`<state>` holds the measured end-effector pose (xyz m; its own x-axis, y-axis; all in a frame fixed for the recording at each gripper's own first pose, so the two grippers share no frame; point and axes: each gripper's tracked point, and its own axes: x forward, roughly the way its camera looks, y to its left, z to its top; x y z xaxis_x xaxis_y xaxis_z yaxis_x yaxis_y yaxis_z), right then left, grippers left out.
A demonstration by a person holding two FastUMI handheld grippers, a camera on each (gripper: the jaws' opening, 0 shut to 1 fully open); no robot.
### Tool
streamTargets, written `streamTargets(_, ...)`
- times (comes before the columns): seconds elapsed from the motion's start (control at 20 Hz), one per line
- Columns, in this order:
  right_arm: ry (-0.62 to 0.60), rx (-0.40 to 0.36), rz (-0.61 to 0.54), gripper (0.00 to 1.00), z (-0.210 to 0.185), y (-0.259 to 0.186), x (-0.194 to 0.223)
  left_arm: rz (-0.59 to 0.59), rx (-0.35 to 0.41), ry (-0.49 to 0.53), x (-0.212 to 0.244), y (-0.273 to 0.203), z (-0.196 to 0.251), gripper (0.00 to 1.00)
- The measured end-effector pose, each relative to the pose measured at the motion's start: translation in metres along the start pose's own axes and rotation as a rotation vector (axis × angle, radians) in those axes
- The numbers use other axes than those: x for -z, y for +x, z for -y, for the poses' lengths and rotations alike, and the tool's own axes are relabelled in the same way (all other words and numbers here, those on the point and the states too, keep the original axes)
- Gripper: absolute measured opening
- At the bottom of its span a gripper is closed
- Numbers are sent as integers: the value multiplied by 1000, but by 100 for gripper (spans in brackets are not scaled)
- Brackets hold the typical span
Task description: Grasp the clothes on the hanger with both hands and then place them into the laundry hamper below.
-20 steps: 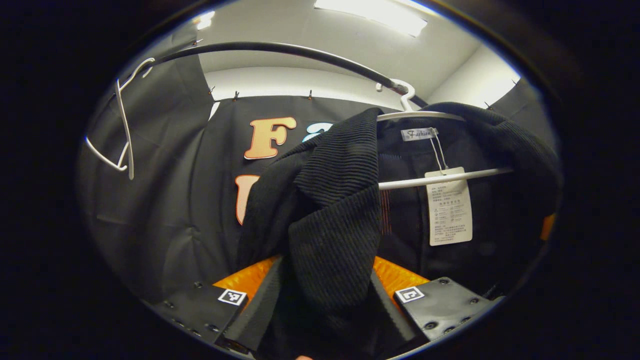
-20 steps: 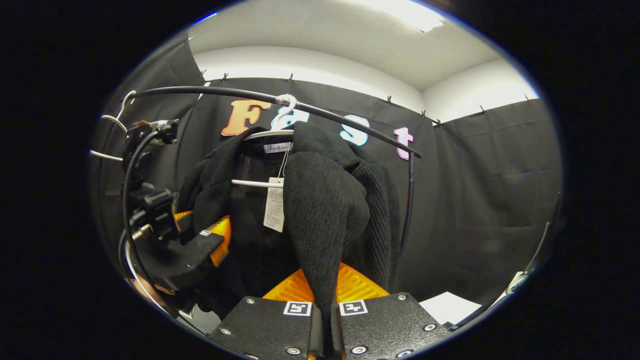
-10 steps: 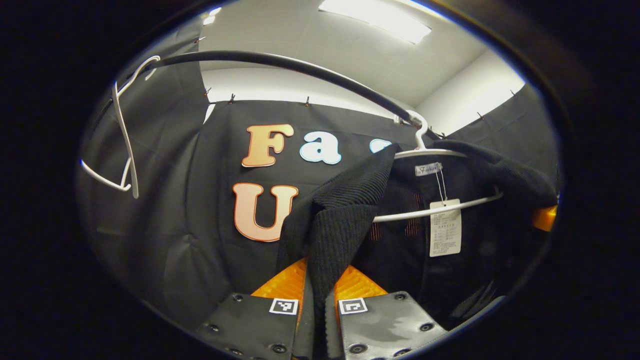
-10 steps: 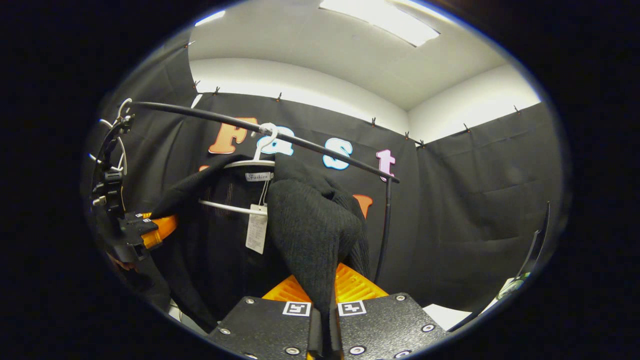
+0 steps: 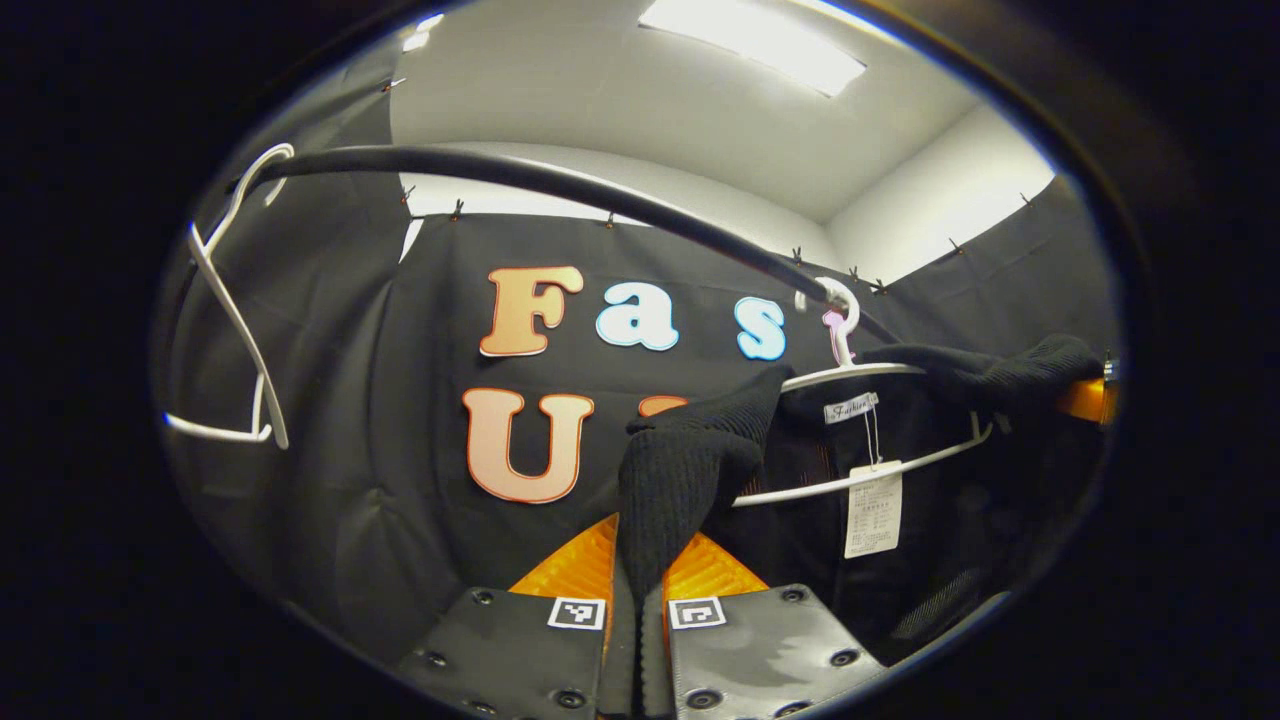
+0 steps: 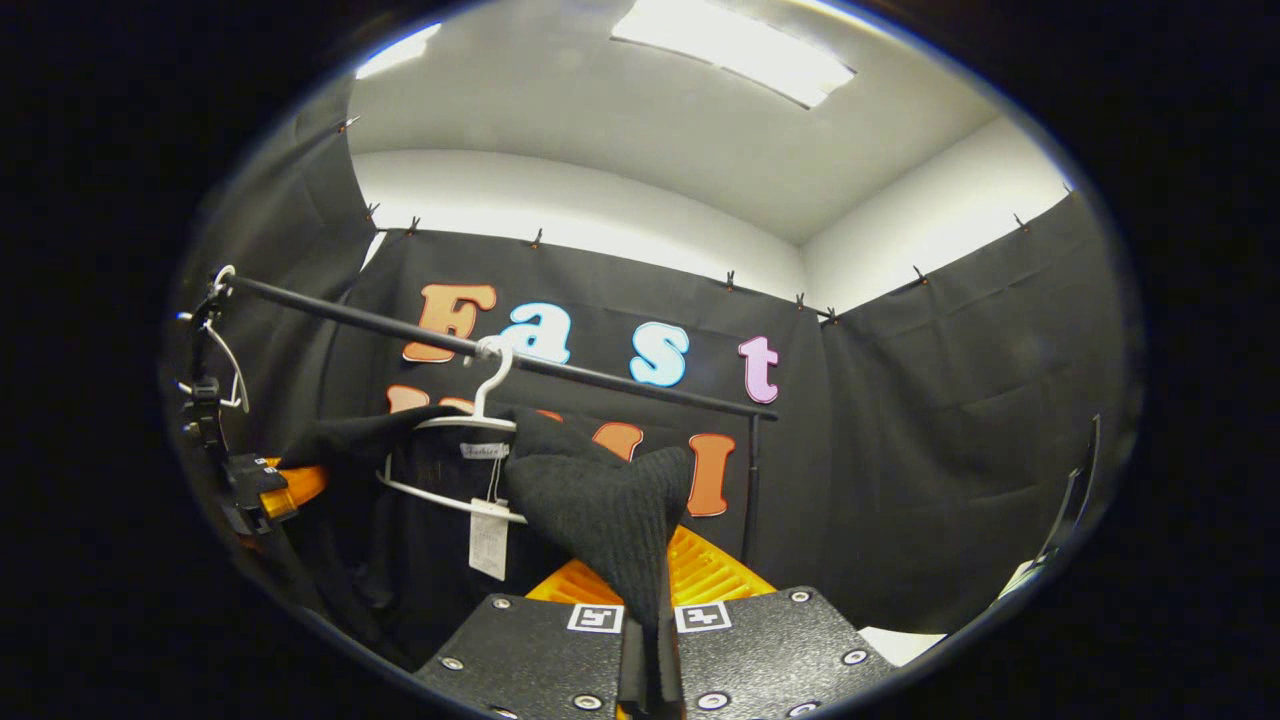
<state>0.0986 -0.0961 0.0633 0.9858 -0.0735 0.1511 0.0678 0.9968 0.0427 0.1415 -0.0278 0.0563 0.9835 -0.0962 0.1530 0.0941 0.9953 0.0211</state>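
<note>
Both my grippers, left and right, pinch the ribbed black knit garment, draped on a thin white hanger on the rail.
</note>
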Motion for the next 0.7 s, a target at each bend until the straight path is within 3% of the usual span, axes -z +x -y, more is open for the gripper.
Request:
streamTargets(0.1,20,2,5,0,8,9,-14,32,-16,18,-17,5,-11,10)
streamTargets(0.15,14,-1,13,5,11,16,-21,54,-24,24,-27,9,-15,9)
streamTargets(0.4,-70,-15,1,5,26,56,-40,87,-33,42,-47,40,-26,10)
streamTargets(0.7,-112,24,-73,5,66,121,-6,52,-108,50,-30,76,-59,10)
